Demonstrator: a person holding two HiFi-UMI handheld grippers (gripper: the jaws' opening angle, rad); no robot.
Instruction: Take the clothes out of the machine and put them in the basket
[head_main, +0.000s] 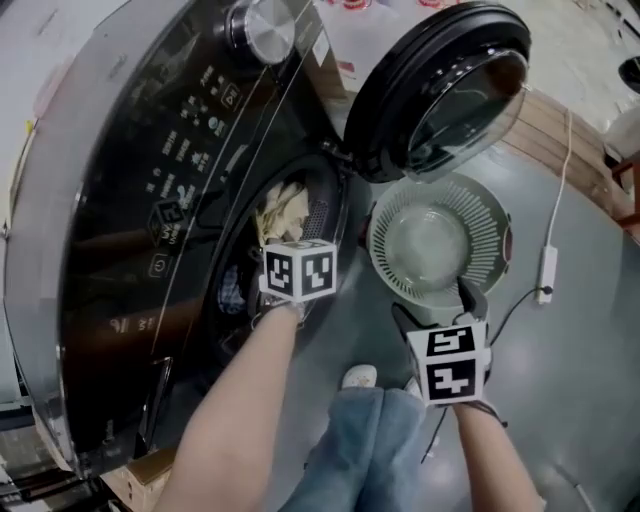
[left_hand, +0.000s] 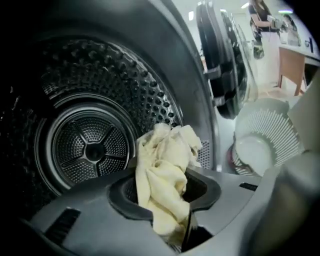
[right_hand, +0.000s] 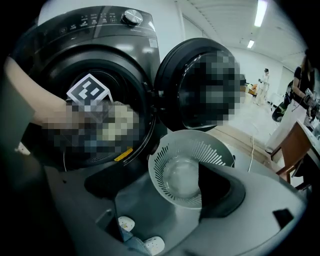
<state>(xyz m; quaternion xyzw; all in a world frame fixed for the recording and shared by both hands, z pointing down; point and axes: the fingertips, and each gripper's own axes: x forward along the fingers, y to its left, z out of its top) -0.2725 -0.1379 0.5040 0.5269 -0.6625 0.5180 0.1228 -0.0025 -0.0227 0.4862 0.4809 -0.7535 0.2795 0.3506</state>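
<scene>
— The right claw (right_hand: 162, 189): how do its jaws stand?
— Wide apart. The pale slatted basket (right_hand: 210, 150) on the floor (right_hand: 247, 132) shows between them.
— And the machine (right_hand: 100, 37)?
— Dark, just left of the basket, with its round door (right_hand: 167, 75) swung open. A bare forearm (right_hand: 30, 92) reaches into the drum mouth. Two white shoes (right_hand: 152, 245) show at the bottom edge.
</scene>
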